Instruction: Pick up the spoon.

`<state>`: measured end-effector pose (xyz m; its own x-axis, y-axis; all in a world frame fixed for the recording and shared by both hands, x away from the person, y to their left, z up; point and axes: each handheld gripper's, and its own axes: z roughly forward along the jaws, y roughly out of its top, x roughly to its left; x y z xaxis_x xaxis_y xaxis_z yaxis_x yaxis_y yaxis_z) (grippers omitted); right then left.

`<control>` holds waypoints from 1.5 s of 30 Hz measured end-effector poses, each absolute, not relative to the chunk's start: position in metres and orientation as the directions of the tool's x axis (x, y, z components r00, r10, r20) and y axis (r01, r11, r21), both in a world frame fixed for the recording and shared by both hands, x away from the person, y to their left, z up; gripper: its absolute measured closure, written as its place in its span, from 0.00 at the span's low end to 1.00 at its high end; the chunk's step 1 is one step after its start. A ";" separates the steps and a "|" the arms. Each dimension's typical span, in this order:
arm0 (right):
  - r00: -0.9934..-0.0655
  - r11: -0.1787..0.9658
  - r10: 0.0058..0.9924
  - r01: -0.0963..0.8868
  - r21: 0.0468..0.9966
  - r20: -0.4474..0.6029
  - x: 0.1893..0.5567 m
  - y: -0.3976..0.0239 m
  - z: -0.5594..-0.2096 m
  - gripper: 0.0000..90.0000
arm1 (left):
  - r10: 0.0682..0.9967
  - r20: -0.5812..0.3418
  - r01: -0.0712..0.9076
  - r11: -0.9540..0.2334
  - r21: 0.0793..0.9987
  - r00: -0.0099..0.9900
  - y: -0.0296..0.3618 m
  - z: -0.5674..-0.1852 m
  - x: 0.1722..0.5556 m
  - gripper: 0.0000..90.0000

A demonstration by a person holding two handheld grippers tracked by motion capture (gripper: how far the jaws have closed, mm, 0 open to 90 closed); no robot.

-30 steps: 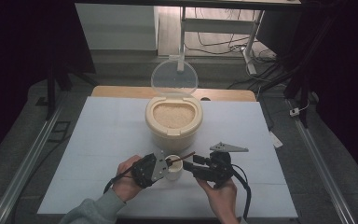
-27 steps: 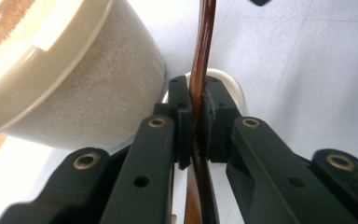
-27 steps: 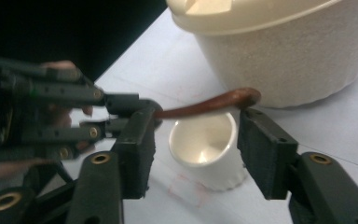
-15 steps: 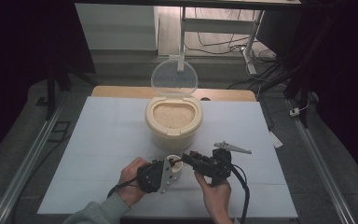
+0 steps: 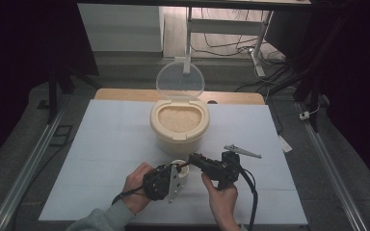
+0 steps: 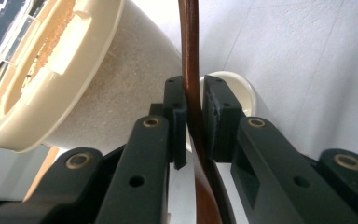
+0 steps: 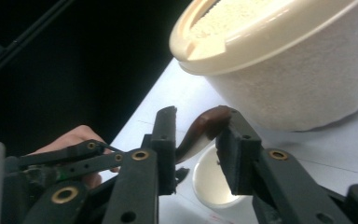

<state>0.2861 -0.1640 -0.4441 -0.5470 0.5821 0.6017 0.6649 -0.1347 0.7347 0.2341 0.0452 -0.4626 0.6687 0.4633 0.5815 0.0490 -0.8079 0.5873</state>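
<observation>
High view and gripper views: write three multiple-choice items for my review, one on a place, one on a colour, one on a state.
1. Where does the small white cup stand?
A. in front of the rice container, on the person's side
B. behind it
C. inside it
2. What colour is the spoon in the left gripper?
A. green
B. brown
C. white
3. How is the container's lid?
A. shut
B. lying on the table
C. open, standing up

Answers: A, the cup sits between the container and the hands; B, the jaws clamp a brown handle; C, the clear lid rises behind the rice.
</observation>
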 end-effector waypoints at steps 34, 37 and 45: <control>-0.643 -0.104 0.532 0.595 0.797 0.550 0.291 -0.168 -0.446 0.89 | 0.566 0.252 0.191 -0.608 0.770 0.785 0.088 -0.446 0.241 0.51; -0.648 -0.105 0.527 0.592 0.799 0.549 0.291 -0.168 -0.445 0.92 | 0.586 0.213 0.215 -0.574 0.790 0.781 0.103 -0.442 0.241 0.49; -0.662 -0.107 0.516 0.580 0.807 0.544 0.291 -0.171 -0.441 0.93 | 0.654 0.153 0.279 -0.506 0.816 0.741 0.143 -0.439 0.240 0.47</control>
<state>0.2910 -0.1710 -0.4414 -0.6617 0.5159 0.5440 0.5803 -0.1070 0.8073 0.2402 0.1431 -0.4391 0.7407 0.6542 0.1530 0.2788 -0.5064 0.8160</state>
